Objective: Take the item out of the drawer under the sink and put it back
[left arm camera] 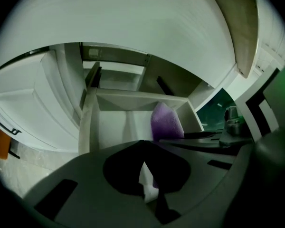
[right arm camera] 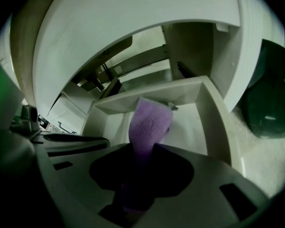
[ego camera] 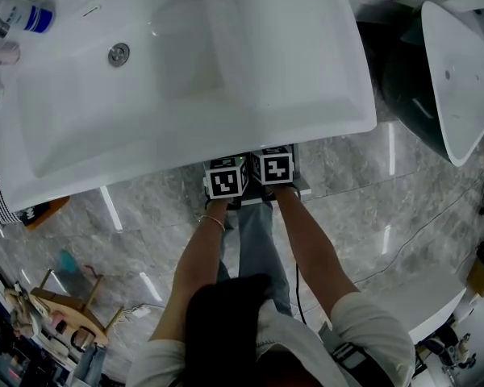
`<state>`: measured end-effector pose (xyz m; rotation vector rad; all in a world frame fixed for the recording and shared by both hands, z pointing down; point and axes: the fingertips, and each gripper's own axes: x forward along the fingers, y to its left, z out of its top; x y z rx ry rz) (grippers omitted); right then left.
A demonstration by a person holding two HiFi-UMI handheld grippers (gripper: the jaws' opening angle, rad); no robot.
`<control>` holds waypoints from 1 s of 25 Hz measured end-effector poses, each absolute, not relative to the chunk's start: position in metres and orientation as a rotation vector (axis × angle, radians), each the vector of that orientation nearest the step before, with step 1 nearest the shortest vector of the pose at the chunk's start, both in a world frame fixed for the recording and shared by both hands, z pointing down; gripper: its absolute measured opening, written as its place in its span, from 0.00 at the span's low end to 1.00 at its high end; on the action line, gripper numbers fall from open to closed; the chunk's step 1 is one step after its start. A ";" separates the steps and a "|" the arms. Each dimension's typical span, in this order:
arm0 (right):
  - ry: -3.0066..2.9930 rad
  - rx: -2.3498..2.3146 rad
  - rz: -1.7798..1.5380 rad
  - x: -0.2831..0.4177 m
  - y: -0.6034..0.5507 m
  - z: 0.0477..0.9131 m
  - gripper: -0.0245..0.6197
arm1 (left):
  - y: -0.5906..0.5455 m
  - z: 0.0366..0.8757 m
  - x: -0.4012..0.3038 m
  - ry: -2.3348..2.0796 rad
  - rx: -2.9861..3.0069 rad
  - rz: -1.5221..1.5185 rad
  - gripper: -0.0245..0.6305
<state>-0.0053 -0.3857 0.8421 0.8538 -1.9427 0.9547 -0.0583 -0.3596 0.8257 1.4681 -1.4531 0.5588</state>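
Note:
The white drawer (right arm camera: 213, 113) under the sink stands pulled out. A purple fluffy cloth (right arm camera: 149, 122) runs from between the jaws of my right gripper (right arm camera: 135, 194), which is shut on it, out over the drawer's inside. In the left gripper view the same cloth (left arm camera: 166, 122) hangs at the right side of the drawer (left arm camera: 88, 122). My left gripper (left arm camera: 147, 184) hovers beside it over the drawer's front, its jaws nearly together with nothing held. In the head view only the two marker cubes (ego camera: 226, 180) (ego camera: 273, 166) show, side by side just below the basin's front edge.
The wide white sink basin (ego camera: 226, 55) overhangs the drawer and hides it from above. A second white basin (ego camera: 460, 79) over a dark cabinet stands at the right. The floor is grey marble tile (ego camera: 371, 208). A wooden rack (ego camera: 64, 305) sits at the lower left.

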 end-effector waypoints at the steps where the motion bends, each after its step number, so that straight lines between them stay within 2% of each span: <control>1: -1.941 0.857 0.964 -0.004 -0.386 0.841 0.25 | -0.360 0.825 -0.057 -1.454 1.464 0.541 0.04; 4: -1.969 0.842 1.028 -0.009 -0.388 0.835 0.40 | -0.362 0.823 -0.056 -1.453 1.466 0.510 0.04; 9: -1.984 0.839 1.059 -0.005 -0.387 0.825 0.50 | -0.362 0.813 -0.057 -1.462 1.460 0.490 0.04; 25: -2.081 0.959 1.023 -0.002 -0.368 0.731 0.50 | -0.339 0.728 -0.069 -1.487 1.563 0.455 0.04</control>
